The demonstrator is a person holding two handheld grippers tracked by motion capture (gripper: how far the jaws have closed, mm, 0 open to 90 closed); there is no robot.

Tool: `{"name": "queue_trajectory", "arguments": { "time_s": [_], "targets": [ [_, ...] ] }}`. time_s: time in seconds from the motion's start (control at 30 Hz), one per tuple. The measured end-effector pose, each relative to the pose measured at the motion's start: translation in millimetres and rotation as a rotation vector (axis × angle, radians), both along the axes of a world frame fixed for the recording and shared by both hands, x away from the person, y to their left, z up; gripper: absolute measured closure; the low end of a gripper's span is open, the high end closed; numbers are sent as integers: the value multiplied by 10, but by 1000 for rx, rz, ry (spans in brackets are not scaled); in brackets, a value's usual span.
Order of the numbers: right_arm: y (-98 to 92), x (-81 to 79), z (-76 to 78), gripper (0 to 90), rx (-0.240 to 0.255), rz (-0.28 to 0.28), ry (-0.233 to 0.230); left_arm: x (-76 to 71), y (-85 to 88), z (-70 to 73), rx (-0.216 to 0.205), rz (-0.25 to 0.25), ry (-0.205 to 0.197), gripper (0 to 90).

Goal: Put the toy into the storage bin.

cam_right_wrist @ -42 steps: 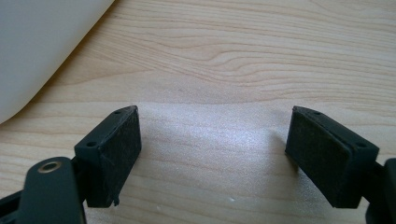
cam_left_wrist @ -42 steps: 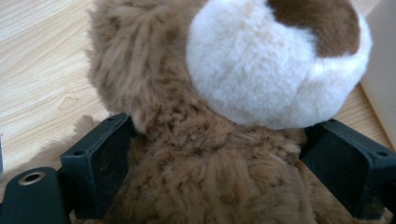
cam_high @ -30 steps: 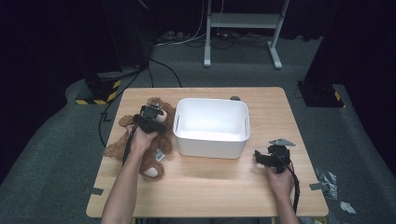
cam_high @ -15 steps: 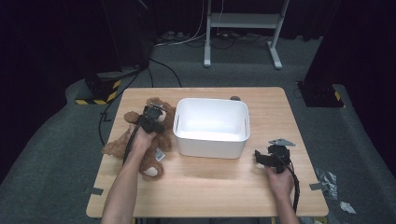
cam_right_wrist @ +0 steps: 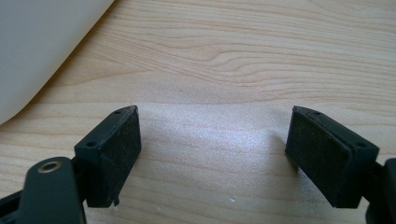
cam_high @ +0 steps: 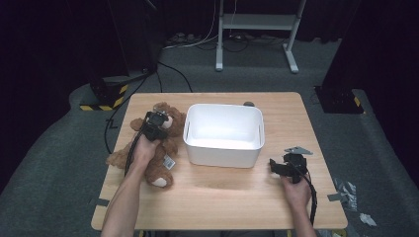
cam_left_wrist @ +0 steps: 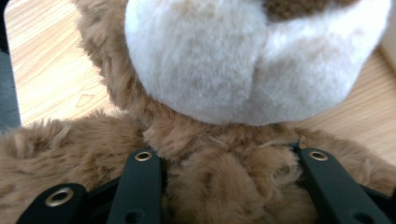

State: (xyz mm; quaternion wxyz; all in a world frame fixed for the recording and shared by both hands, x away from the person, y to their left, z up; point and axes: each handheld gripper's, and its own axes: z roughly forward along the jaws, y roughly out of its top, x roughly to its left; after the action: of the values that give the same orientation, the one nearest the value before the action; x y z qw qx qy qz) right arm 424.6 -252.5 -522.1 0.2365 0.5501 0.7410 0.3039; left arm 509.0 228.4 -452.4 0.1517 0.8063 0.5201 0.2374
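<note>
A brown teddy bear (cam_high: 160, 170) lies on its back at the left of the wooden table (cam_high: 222, 197). My left gripper (cam_high: 157, 121) is down on its chest, just under the head. In the left gripper view the white muzzle of the bear (cam_left_wrist: 243, 60) is right ahead. There the left gripper (cam_left_wrist: 231, 156) has just been closing, and its jaws press into the fur of the upper chest from both sides. My right gripper (cam_high: 273, 168) rests low over the table at the right. In its own view the right gripper (cam_right_wrist: 212, 135) is open, with bare wood between the pads.
A white rectangular bin (cam_high: 223, 148) stands mid-table, right beside the bear, and its wall (cam_right_wrist: 37, 42) curves into the right gripper view at upper left. A small dark object (cam_high: 248, 104) lies behind the bin. Cables trail from both grippers.
The left gripper has edged slightly on the bear's chest. The right hand and the bin have not moved.
</note>
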Motion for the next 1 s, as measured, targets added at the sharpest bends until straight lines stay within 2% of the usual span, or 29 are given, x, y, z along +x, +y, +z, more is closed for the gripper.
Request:
{"name": "queue_trajectory", "arguments": {
  "time_s": [0.03, 0.07, 0.1, 0.17, 0.2, 0.27, 0.3, 0.33, 0.37, 0.43, 0.47, 0.5, 0.53, 0.7, 0.8, 0.9, 1.0],
  "targets": [
    [0, 0, 0, 176, 0, 0, -1, -39, 40, 46, -36, -4, -4, 595],
    [0, 0, 0, 176, 0, 0, -1, -39, 40, 46, -36, -4, -4, 599],
    [1, 0, 0, 176, 1, -1, 0, -78, 69, 82, -60, -8, -12, 604],
    [10, 1, -12, 176, 2, -12, -14, -180, 149, 161, -121, -3, -46, 614],
    [10, 1, -12, 176, 2, -12, -14, -180, 149, 161, -121, -3, -46, 618],
    [9, 1, -11, 176, 1, -11, -13, -261, 247, 226, -156, 1, -65, 626],
    [13, 0, -12, 176, 4, -14, -12, -328, 321, 270, -191, 9, -80, 629],
    [13, 0, -12, 176, 4, -14, -12, -328, 321, 270, -191, 9, -80, 632],
    [9, 1, -11, 176, 1, -11, -13, -413, 393, 311, -235, 18, -111, 635],
    [13, 0, -12, 176, 5, -14, -11, -456, 428, 332, -248, 19, -126, 639],
    [11, 0, -12, 176, 4, -13, -12, -546, 491, 368, -287, 28, -149, 641],
    [12, 0, -12, 175, 4, -13, -12, -584, 520, 382, -305, 28, -158, 642],
    [12, 0, -12, 175, 4, -13, -12, -584, 520, 382, -305, 28, -158, 644],
    [12, -1, -12, 176, 4, -13, -12, -719, 637, 428, -380, 31, -196, 650],
    [12, -1, -12, 176, 3, -13, -12, -792, 669, 450, -406, 31, -226, 654],
    [12, -1, -12, 176, 4, -14, -11, -878, 692, 483, -450, 28, -262, 661],
    [12, -1, -12, 176, 4, -14, -12, -911, 701, 513, -467, 24, -274, 663]
  ]
}}
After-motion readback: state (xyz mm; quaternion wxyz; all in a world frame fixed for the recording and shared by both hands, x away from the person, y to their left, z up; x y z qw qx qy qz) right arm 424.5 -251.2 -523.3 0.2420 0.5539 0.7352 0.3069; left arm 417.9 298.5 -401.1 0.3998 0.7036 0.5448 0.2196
